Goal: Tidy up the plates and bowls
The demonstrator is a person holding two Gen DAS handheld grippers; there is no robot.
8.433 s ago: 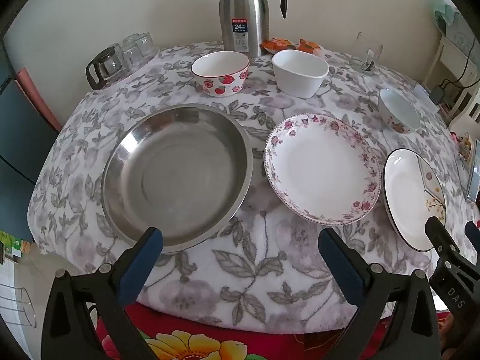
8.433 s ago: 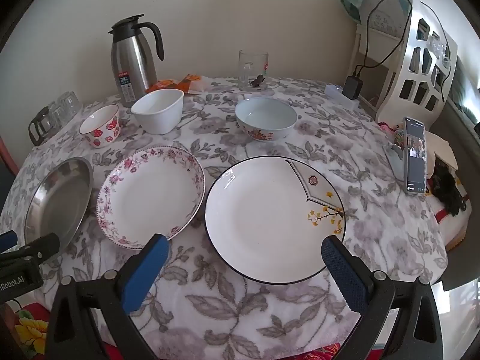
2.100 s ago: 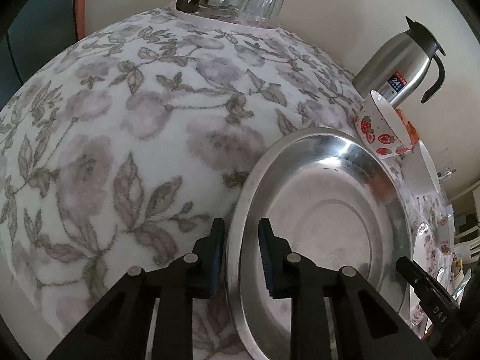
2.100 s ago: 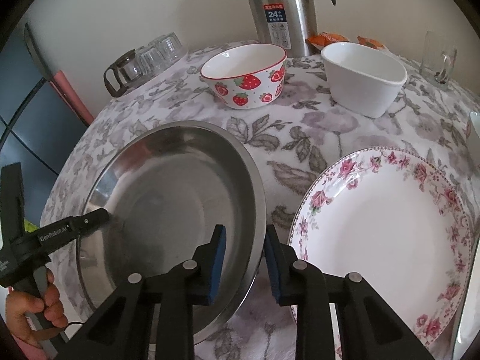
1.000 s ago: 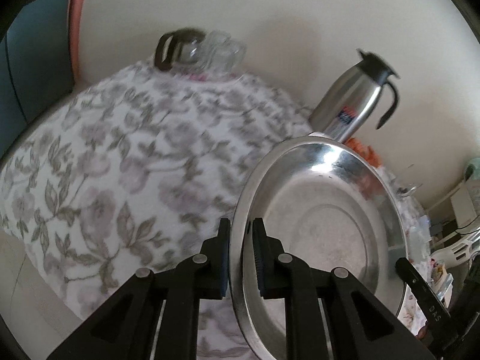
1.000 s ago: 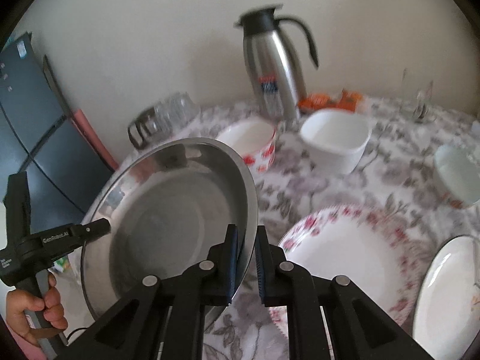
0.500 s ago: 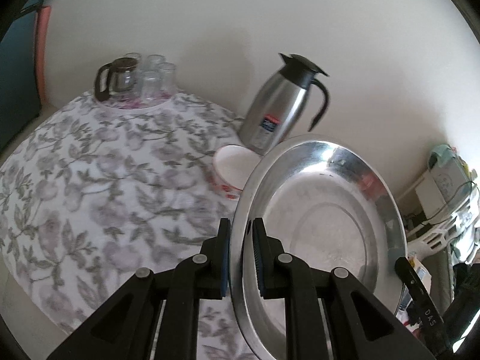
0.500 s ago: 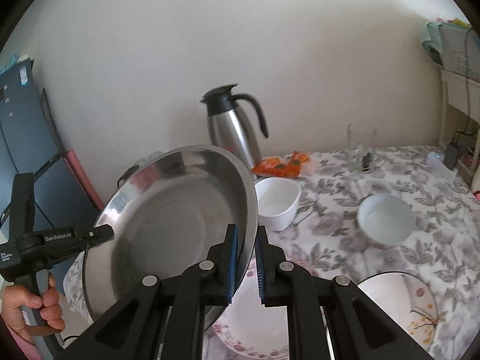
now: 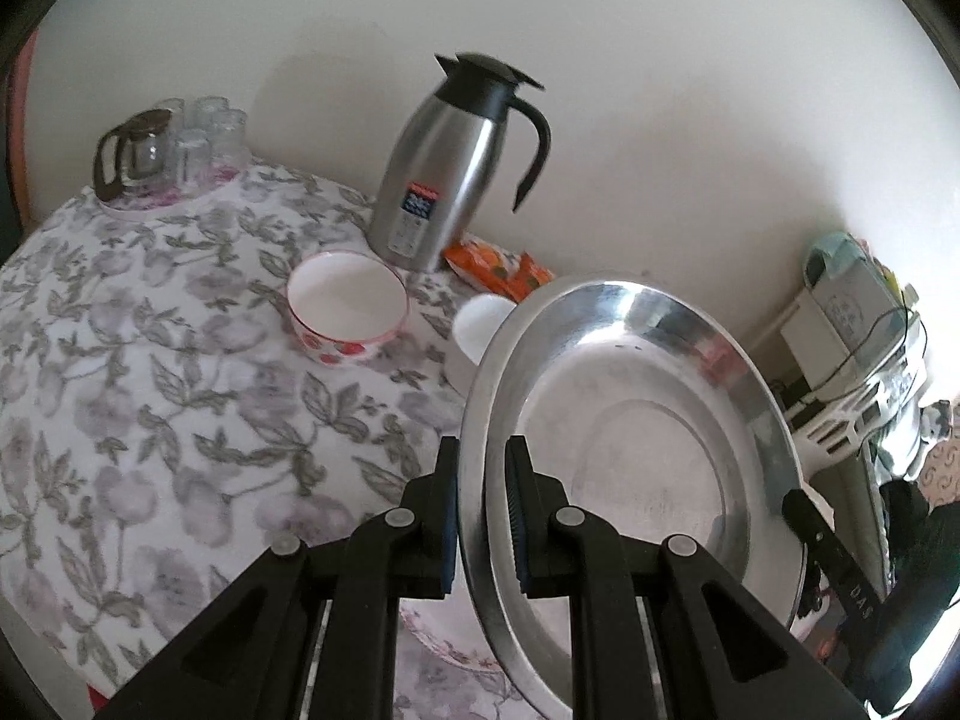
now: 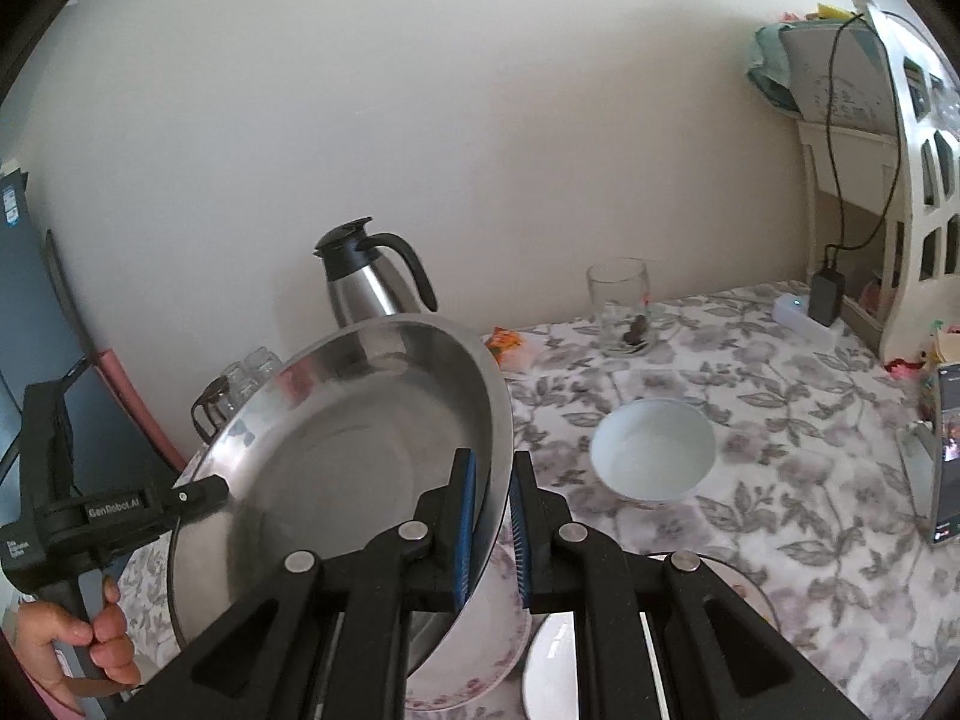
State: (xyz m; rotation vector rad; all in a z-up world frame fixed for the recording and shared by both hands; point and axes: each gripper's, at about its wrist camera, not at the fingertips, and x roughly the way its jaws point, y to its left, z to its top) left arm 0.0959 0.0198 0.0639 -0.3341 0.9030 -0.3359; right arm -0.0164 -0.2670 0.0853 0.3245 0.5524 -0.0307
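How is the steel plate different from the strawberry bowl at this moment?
The steel plate is wide, shallow metal, held tilted above the table by the left gripper and right gripper. The strawberry bowl is small, deep, white, and stands upright on the tablecloth. Both are empty.

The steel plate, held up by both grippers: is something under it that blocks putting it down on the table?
Yes. The steel plate hangs tilted over the floral plate, gripped by the left gripper and right gripper. That plate lies directly below.
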